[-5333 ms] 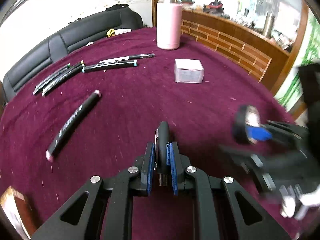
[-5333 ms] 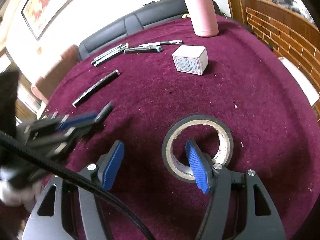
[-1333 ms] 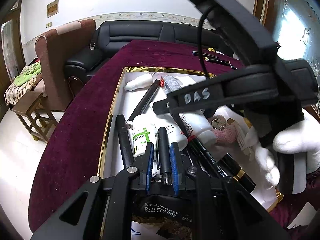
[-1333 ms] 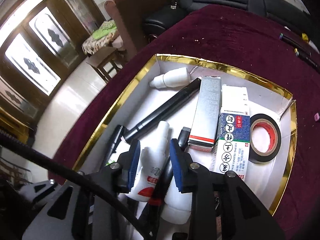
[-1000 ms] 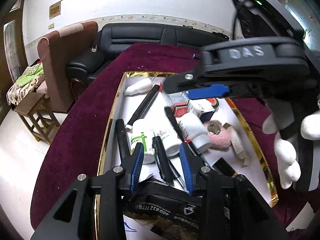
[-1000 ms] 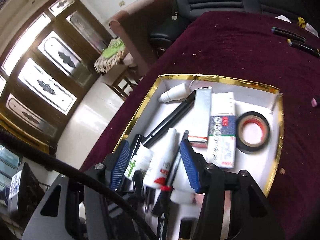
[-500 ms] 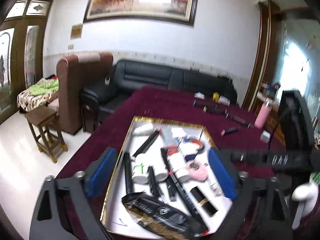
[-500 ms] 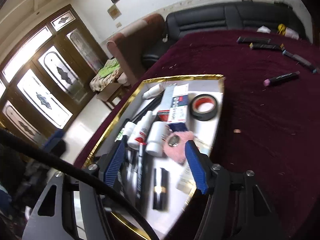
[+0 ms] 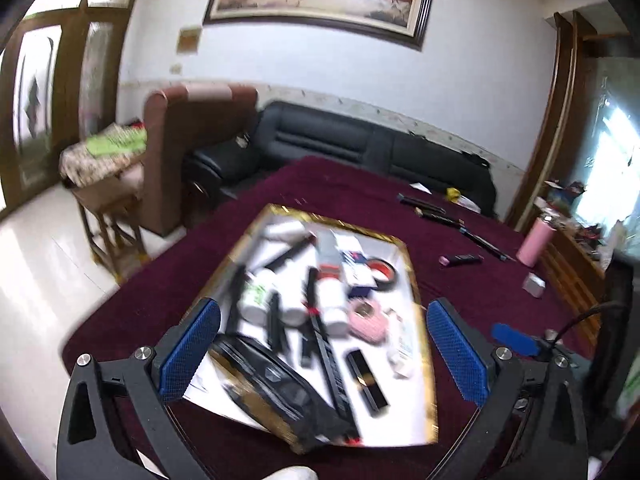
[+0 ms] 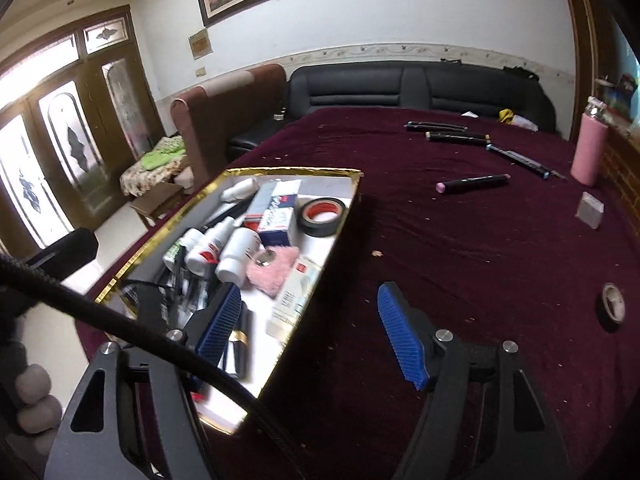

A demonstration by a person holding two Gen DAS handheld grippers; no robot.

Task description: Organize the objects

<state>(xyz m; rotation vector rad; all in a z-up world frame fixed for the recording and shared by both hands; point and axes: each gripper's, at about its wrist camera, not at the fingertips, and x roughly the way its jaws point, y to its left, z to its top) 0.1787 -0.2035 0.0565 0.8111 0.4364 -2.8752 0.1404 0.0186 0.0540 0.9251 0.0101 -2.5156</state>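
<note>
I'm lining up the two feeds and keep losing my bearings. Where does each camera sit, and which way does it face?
Left wrist: on the left gripper, above the gold-rimmed tray, facing the sofa; open blue fingers show.
Right wrist: on the right gripper, over the tray's edge, facing across the table; open fingers and cable show.
Shared: tray, red-cored tape roll, pink bottle.

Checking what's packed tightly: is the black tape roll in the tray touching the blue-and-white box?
Cannot tell. In the right wrist view the tape roll sits right beside the blue-and-white box, but no clear contact or gap shows; the left wrist view is blurred.
</note>
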